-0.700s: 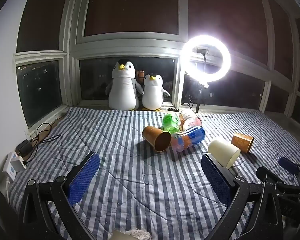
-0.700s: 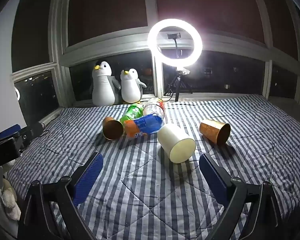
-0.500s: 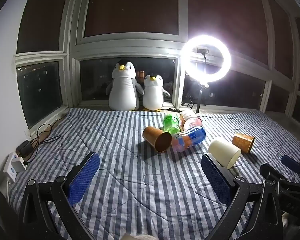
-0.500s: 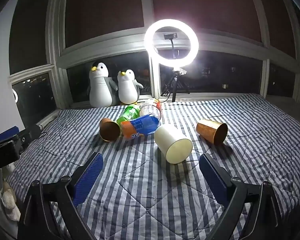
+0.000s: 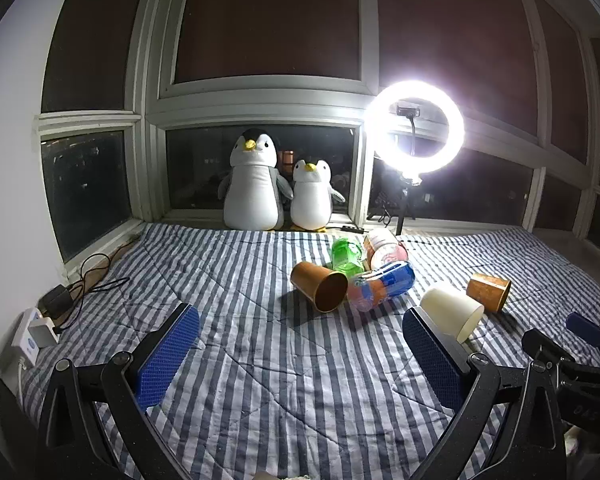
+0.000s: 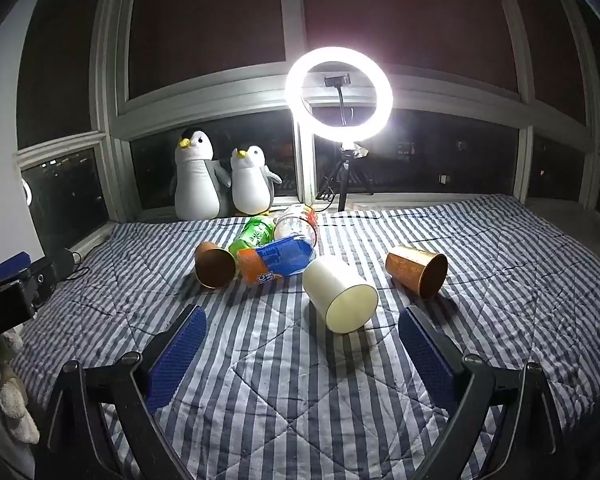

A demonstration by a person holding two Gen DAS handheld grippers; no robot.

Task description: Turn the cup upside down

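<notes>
Three cups lie on their sides on the striped blanket. A cream cup [image 6: 339, 294] lies just ahead of my right gripper [image 6: 302, 346], mouth toward me; it also shows in the left wrist view [image 5: 451, 311]. A brown cup [image 6: 418, 270] lies to its right. Another brown cup [image 5: 320, 286] lies ahead of my left gripper [image 5: 300, 346], and shows in the right wrist view [image 6: 214, 266]. Both grippers are open and empty, hovering over the blanket short of the cups.
Three bottles lie in a pile behind the cups: green [image 6: 254, 234], blue and orange [image 6: 276, 260], clear with pink label [image 5: 384, 246]. Two plush penguins [image 5: 256, 188] and a lit ring light [image 6: 338, 88] stand at the window. A power strip and cables [image 5: 36, 328] lie at the left.
Both grippers have drifted slightly; the cream cup has shifted a little left in the right wrist view. Nothing was grasped or moved.
</notes>
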